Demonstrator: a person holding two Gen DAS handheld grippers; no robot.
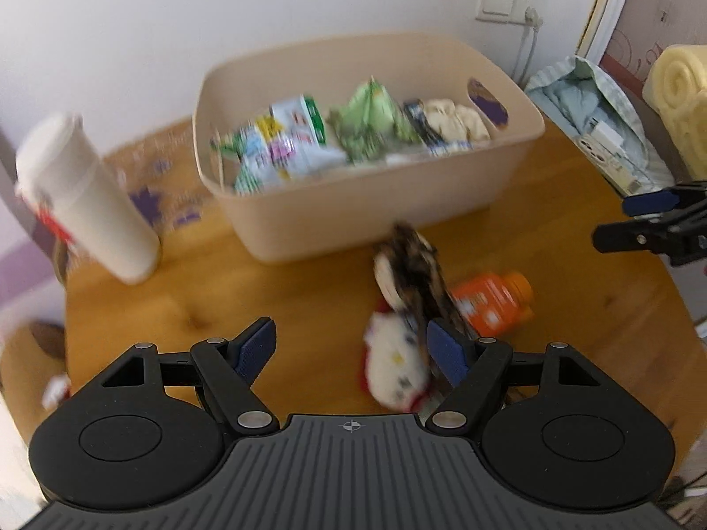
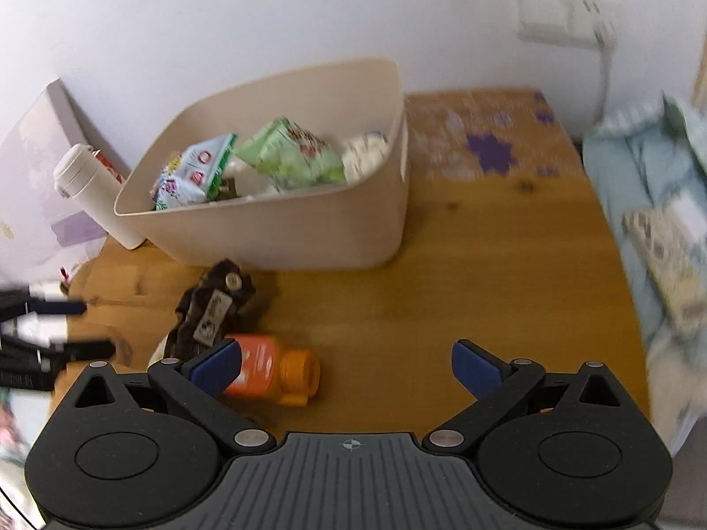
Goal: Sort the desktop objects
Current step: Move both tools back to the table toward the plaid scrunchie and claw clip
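the wooden table was smooth and orange-brown, with wide bare room to the right of the bin up to its edge. the bin was a beige plastic tub with rounded corners, standing at the back near the wall, and it held crinkled snack packets, green and pale blue. left of the bin stood a tall white tumbler, smooth and cylindrical. in front of the bin lay a dark brown crumpled wrapper, and just beside it, nearer than the bin, an orange plastic bottle on its side. only the left wrist view showed a small white soft thing with red trim, touching the wrapper; it was blurred. the right wrist view showed purple flower marks to the right of the bin. the left gripper had its jaws wide apart, holding nothing. the right gripper was also spread apart and empty, its left finger in front of the bottle.
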